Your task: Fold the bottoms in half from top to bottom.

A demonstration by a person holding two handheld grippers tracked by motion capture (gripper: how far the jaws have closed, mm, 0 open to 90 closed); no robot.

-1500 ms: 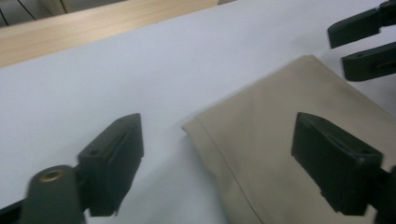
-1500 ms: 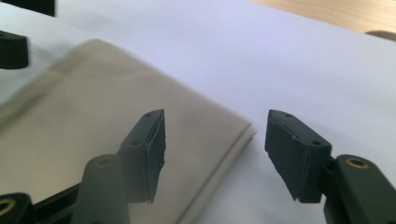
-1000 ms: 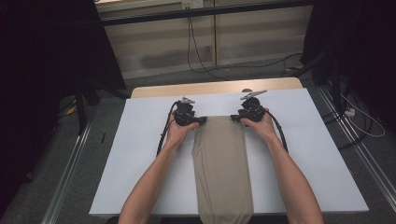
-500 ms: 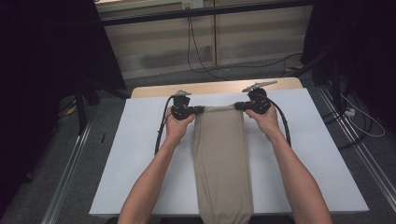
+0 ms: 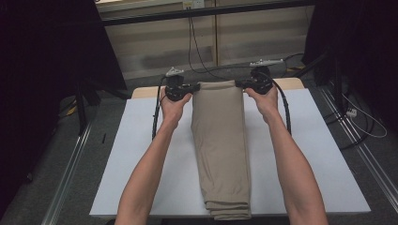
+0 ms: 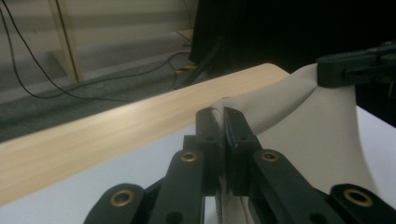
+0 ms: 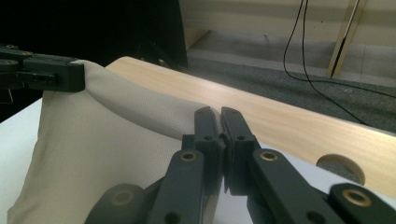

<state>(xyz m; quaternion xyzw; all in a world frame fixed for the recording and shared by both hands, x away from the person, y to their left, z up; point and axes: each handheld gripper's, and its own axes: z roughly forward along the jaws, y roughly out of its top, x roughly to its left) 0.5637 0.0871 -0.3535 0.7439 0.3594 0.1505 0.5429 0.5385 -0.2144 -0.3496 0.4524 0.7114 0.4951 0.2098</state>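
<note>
Folded cloth (image 5: pixel 220 145) lies lengthwise down the middle of the counter (image 5: pixel 328 159), far edge lifted at 12 o'clock. Left claw (image 5: pixel 193 87) clenched on its 11 o'clock corner; right claw (image 5: pixel 240 84) clenched on its 1 o'clock corner, edge stretched between them.

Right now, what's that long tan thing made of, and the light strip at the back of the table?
The tan thing looks like soft woven cloth, matte: a fine weave shows and it sags between the grippers. The back strip looks like pale wood, smooth, with faint grain lines, though it could be a wood-look laminate.
</note>
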